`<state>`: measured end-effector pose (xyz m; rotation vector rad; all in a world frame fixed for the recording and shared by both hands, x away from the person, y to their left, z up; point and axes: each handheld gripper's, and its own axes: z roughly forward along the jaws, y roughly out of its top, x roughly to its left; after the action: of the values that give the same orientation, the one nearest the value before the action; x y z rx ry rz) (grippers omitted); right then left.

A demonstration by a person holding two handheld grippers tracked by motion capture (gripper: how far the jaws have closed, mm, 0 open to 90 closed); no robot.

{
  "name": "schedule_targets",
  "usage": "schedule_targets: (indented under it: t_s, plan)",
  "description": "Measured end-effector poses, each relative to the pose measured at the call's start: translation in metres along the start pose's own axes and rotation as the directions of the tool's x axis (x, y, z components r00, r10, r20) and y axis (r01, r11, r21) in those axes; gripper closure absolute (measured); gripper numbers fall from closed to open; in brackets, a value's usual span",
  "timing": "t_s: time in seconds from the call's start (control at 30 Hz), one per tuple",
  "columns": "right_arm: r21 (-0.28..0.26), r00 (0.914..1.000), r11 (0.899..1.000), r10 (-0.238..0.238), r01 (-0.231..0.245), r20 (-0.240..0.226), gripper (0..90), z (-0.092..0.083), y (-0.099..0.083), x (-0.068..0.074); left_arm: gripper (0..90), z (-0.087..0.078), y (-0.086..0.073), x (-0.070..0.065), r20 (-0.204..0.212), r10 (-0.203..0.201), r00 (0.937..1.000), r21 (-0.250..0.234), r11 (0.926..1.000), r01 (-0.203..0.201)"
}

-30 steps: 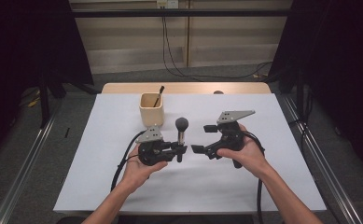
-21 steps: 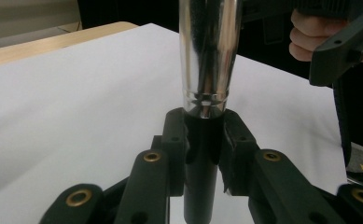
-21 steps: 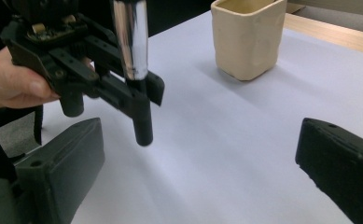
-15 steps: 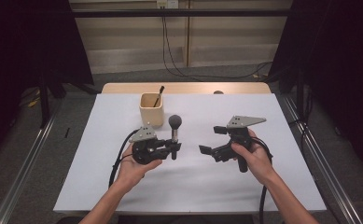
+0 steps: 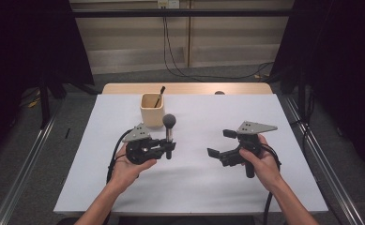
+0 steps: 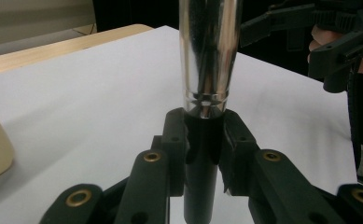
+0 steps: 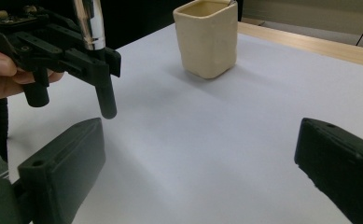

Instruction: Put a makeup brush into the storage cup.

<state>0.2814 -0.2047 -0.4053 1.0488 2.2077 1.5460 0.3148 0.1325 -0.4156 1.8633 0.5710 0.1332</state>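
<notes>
A makeup brush (image 5: 169,135) with a grey round head, silver ferrule (image 6: 209,51) and black handle stands upright just above the white table (image 5: 194,187). My left gripper (image 5: 169,149) is shut on its handle, the pads (image 6: 175,140) pressing both sides. My right gripper (image 5: 221,143) hangs to the right of the brush, apart from it, its jaws wide open and nothing between them. In the right gripper view (image 7: 200,163) the held brush (image 7: 95,28) and the left gripper (image 7: 100,60) stand at the upper left. The other gripper (image 6: 328,42) appears at the top right of the left gripper view.
A cream square cup (image 5: 152,108) stands behind the left gripper with a thin dark-handled brush (image 5: 160,96) leaning in it; the cup (image 7: 209,39) is also in the right gripper view. A wooden strip (image 5: 189,88) borders the table's far edge. Cables trail from both grippers.
My right gripper has drawn away to the right of the brush, leaving a wide gap. The left gripper keeps the brush upright and has shifted only slightly left.
</notes>
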Motion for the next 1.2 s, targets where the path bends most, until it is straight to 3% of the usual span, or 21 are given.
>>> schedule_targets:
  t_s: [0.33,0.87,1.2]
  plan:
    - [-0.036,0.9993,0.999,0.026,-0.025,0.028,1.4,-0.01,-0.009,-0.005,74.6,-0.009,0.0,0.005,-0.013,-0.008,0.9999,-0.004,1.0,0.008]
    - [-0.099,0.9891,0.994,0.06,-0.047,0.134,0.8,-0.031,-0.029,-0.014,74.6,-0.028,0.009,0.016,-0.04,-0.016,0.999,-0.021,0.9997,0.015]
    - [-0.111,0.9863,0.993,0.067,-0.05,0.151,0.8,-0.035,-0.035,-0.015,74.6,-0.039,0.012,0.023,-0.067,-0.019,0.9975,-0.034,0.9993,0.017]
